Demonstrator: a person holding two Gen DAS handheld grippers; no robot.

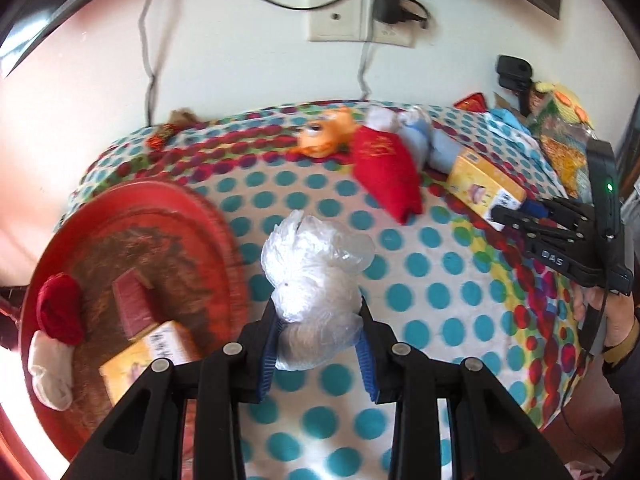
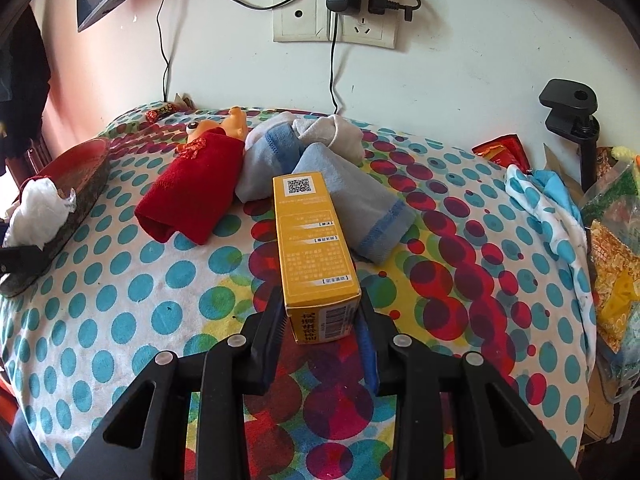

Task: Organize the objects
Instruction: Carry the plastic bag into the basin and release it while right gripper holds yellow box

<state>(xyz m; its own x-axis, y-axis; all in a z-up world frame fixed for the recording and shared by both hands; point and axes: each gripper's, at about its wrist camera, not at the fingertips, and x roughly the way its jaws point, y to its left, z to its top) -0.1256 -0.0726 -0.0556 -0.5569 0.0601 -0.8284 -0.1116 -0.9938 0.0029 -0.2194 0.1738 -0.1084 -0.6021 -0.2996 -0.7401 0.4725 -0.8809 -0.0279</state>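
Polka-dot cloth (image 2: 120, 300) in teal, red and yellow; bright red tray (image 1: 132, 216); yellow box (image 2: 312, 248); deep red sock (image 2: 192, 196); pale blue socks (image 2: 360, 208); clear, whitish bag (image 1: 316, 268).

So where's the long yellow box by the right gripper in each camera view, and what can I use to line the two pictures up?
Left wrist view: the yellow box lies at right, its near end at the tips of the right gripper.
Right wrist view: it sits centre frame, near end between that gripper's blue pads, far end towards the blue socks.
Shared landmark: the red sock left of the box.
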